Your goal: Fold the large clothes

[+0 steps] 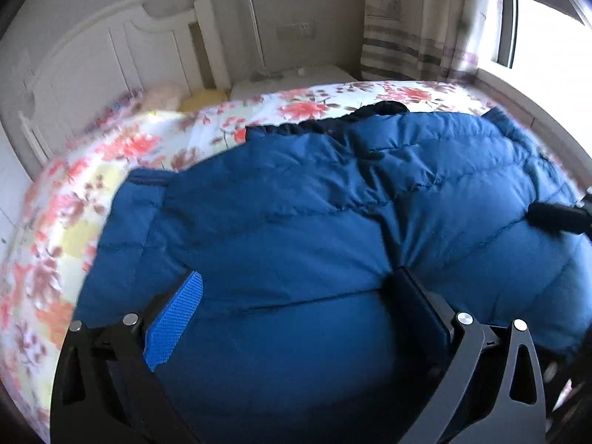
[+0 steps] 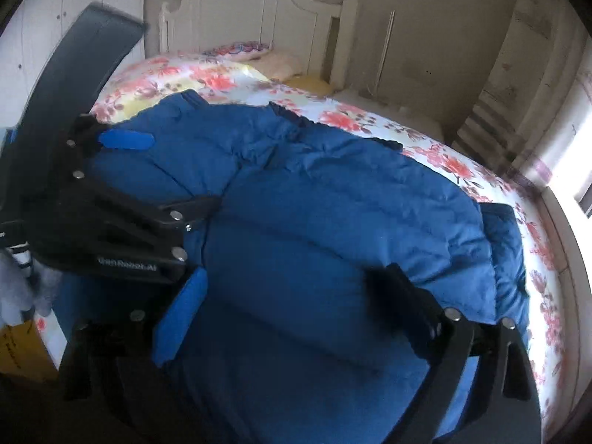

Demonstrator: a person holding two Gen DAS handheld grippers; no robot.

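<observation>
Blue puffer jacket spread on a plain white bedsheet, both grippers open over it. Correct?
Not quite: the bedsheet is not plain white, it has a red and pink floral print, clear in the left wrist view. The rest holds: the blue puffer jacket lies spread on it, and the left gripper and right gripper are both open over it.

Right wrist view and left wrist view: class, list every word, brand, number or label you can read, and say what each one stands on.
"Gen Robot.AI", blurred and only roughly legible: white print on the left gripper body, right wrist view.
Dark handwriting on the yellow box: too blurred to read.
Left wrist view: no text on the jacket, bedsheet or curtain.
</observation>
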